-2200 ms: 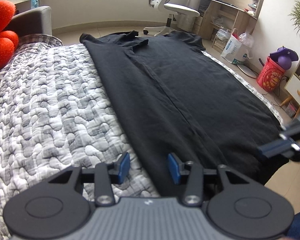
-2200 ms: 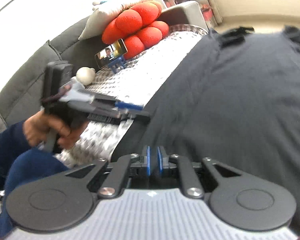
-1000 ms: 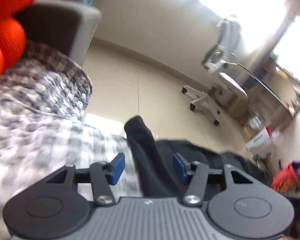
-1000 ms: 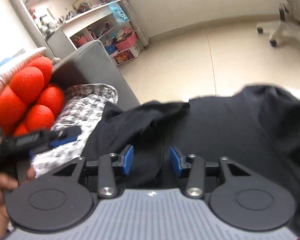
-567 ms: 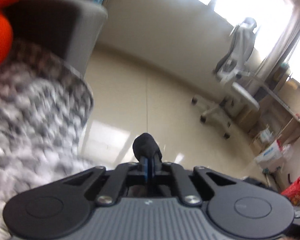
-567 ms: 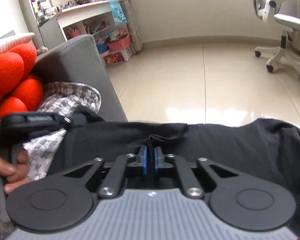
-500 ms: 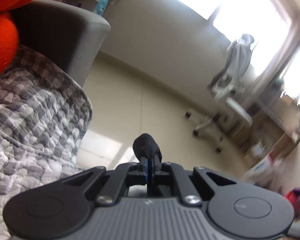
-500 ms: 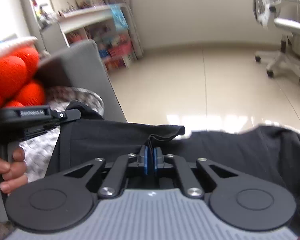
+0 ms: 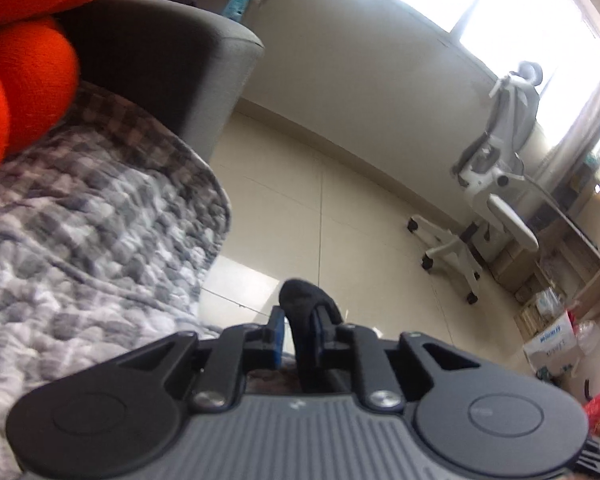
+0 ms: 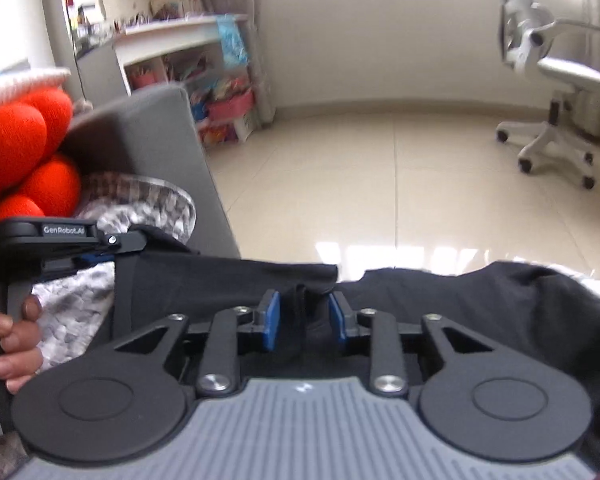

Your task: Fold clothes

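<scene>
My left gripper (image 9: 298, 330) has just been easing apart, and its blue pads now stand slightly separated with a bunched fold of the black garment (image 9: 304, 300) between them; the cloth leans against the right-hand pad, while the left pad appears clear of it, so nothing is clamped. That fold pokes up and away past the fingertips, over the far edge of the grey quilted blanket (image 9: 92, 248), which spreads to the left below the orange cushion (image 9: 24, 80).

My right gripper (image 10: 304, 320) has likewise just been opening; its pads stand moderately apart with a ridge of the same black garment (image 10: 480, 300) rising in the gap, neither pad pressing on it. The garment's far edge runs left to right across the sofa's end, from my left hand (image 10: 12, 344) past the right gripper, with the floor beyond.
</scene>
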The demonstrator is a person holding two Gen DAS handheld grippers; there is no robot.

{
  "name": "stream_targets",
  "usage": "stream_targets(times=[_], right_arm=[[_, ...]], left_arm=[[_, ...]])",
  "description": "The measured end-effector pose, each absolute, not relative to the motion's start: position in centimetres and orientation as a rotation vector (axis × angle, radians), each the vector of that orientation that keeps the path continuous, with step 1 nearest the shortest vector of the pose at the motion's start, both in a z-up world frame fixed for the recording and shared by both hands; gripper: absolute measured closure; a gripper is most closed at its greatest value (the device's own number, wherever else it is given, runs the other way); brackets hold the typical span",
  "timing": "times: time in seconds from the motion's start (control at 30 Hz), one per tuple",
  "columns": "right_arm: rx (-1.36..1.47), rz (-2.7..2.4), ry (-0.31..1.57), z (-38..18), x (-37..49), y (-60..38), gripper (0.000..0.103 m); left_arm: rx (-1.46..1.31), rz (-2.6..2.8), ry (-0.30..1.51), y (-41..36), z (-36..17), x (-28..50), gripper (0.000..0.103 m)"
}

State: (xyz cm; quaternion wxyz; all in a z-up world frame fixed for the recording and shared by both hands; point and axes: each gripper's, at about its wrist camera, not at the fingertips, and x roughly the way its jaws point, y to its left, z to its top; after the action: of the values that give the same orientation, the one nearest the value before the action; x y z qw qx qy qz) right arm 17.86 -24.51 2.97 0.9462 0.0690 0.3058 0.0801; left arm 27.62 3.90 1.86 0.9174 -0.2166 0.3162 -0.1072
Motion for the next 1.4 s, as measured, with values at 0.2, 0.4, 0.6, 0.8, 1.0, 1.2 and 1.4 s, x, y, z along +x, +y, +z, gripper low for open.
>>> stream_targets(times=[0.2, 0.4, 0.6, 0.8, 1.0, 1.2, 1.4], right_arm=[[0.106, 0.375, 0.656, 4.8, 10.9, -24.0, 0.071], [0.011, 0.7, 0.716, 4.7, 3.7, -21.4, 0.071], [-0.077, 0.699, 0.769, 2.5, 0.7, -18.1, 0.073], [-0.063, 0.63, 0.79, 2.9, -1.7, -18.3, 0.074], [-0.044, 0.598, 0.801, 2.7, -4.8, -19.4, 0.073], [-0.029, 0.589, 0.806, 2.6, -8.5, -20.4, 0.072], [-0.029, 0.567, 0.816, 2.8, -11.6, -21.2, 0.072]], left_arm=[[-0.403, -0.242, 0.627, 5.7, 4.2, 23.2, 0.088], [-0.282, -0.433, 0.619, 4.1, 6.2, 11.9, 0.083], [-0.13, -0.507, 0.681, -0.2, 4.3, 4.2, 0.08], [0.003, -0.375, 0.708, -0.2, 2.2, 2.4, 0.084], [-0.042, -0.349, 0.741, 1.3, 2.4, 1.0, 0.084], [-0.022, -0.336, 0.741, 1.2, 2.4, -2.2, 0.083], [-0.024, -0.326, 0.763, 1.3, 2.8, -4.7, 0.081]])
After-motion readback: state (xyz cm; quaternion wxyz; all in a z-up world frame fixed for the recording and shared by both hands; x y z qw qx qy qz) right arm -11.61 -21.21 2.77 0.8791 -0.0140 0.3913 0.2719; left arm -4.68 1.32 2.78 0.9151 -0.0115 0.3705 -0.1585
